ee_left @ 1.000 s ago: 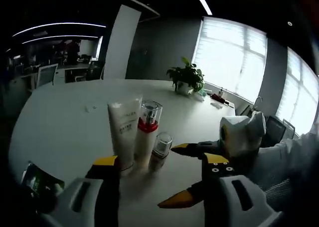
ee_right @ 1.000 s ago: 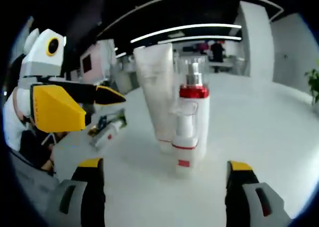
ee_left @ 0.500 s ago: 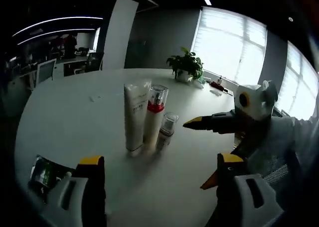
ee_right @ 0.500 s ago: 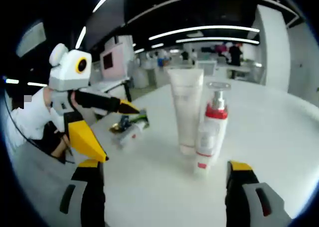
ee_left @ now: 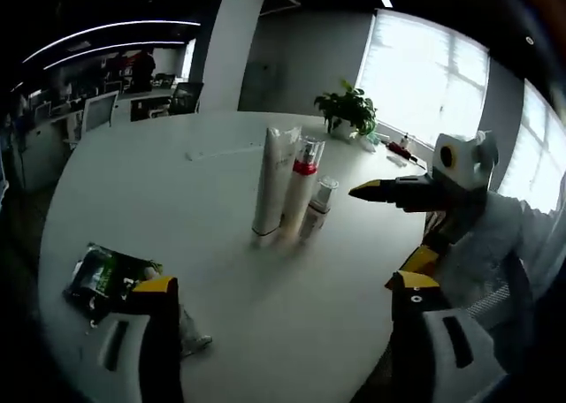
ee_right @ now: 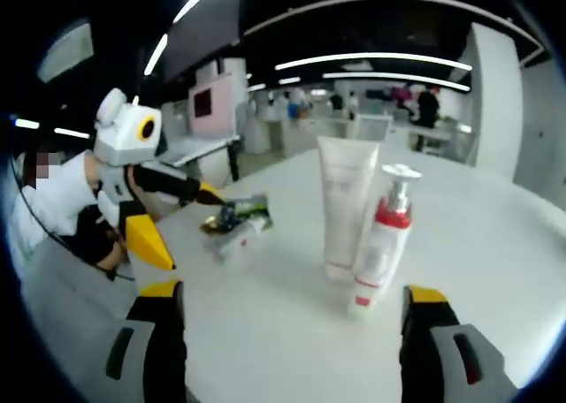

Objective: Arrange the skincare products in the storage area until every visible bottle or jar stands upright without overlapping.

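With both the left gripper (ee_left: 283, 332) and the right gripper (ee_right: 296, 337) released and empty, the risk is that a jaw reaching for the lying green packet (ee_left: 106, 275) at lower left knocks the closely standing white tube (ee_left: 270, 182), red-collared pump bottle (ee_left: 299, 186) and small bottle (ee_left: 318, 209).

R gripper (ee_right: 287, 310) jaws spread wide, nothing between them, low over white table (ee_right: 495, 244). Ahead, just right of centre line: white squeeze tube (ee_right: 347, 204) standing cap-down, and touching its right side a pump bottle (ee_right: 382, 244) w/ red collar, upright. A smaller bottle seems to stand in front of pump bottle, hard to tell. Ahead-left, well apart from those: green packet (ee_right: 237, 222) lying flat near table edge. L gripper (ee_right: 172, 222) comes in from left, yellow tips parted, one tip just beside packet
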